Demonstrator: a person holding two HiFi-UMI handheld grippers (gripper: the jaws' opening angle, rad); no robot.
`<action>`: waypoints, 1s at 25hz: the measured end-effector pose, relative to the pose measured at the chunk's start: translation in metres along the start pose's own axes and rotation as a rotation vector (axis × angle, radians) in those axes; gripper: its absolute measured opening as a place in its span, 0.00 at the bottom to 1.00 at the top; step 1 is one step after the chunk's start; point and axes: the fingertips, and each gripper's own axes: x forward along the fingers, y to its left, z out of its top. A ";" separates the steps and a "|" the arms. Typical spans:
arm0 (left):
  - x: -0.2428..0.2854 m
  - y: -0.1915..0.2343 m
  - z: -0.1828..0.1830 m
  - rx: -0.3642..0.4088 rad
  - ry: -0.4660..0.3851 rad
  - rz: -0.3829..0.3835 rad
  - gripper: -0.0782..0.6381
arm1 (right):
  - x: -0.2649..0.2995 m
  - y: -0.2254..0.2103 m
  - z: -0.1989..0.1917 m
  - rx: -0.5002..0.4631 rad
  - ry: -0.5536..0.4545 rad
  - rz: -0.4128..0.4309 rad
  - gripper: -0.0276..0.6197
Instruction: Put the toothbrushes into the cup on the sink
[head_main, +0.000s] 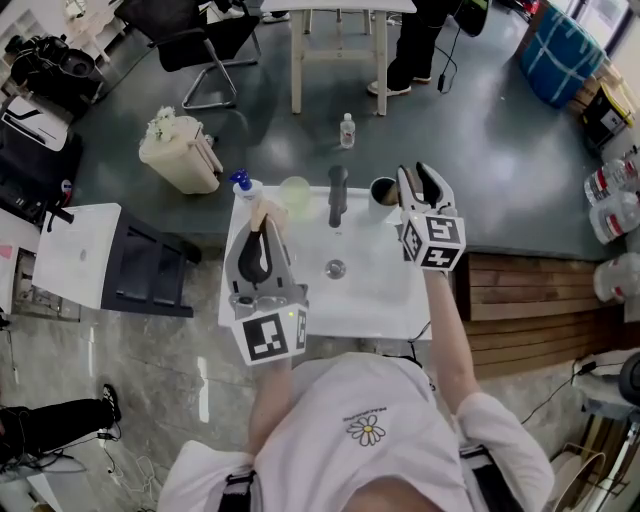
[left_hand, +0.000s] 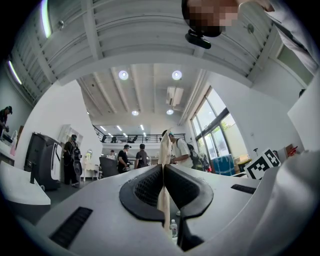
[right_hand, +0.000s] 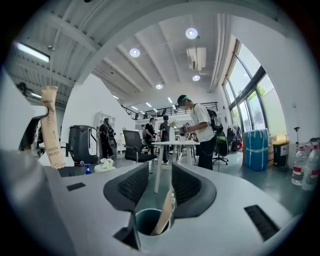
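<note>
Closest to the head camera, a white shirt (head_main: 365, 430) with a daisy print is seen, and beyond it both arms are stretched over a white sink (head_main: 375, 300). The left gripper (head_main: 267, 224) is held above the sink's left part, and the right gripper (head_main: 416, 180) above its back right corner, just beside a dark cup (head_main: 381, 190). A black faucet (head_main: 338, 195) is set at the back edge between the two, with the drain (head_main: 335, 268) in the basin in front of it. A blue-topped spray bottle (head_main: 242, 183) is placed at the back left corner.

From the head view only a pale tip is made out at the end of the left jaws. In the left gripper view those jaws are shown pressed together on a thin, paper-wrapped toothbrush (left_hand: 163, 150), which is held upright and stands out past the tips. Its printed wrapper can be read only in the right gripper view, at the far left.

The inside of the cup is not shown by the head view. In the right gripper view the right jaws are seen standing apart with nothing clamped, directly over the cup's mouth, and a second toothbrush (right_hand: 163, 216) is seen leaning inside the cup, its top reaching up toward the gap between the jaws.
</note>
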 end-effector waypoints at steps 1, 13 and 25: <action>0.001 -0.001 0.001 0.000 -0.002 -0.003 0.14 | -0.003 0.000 0.010 -0.012 -0.024 -0.003 0.21; 0.003 -0.007 0.012 -0.013 -0.030 -0.024 0.14 | -0.084 0.045 0.128 -0.110 -0.354 0.018 0.18; 0.002 -0.016 0.024 -0.011 -0.068 -0.052 0.15 | -0.127 0.091 0.104 -0.052 -0.327 0.034 0.07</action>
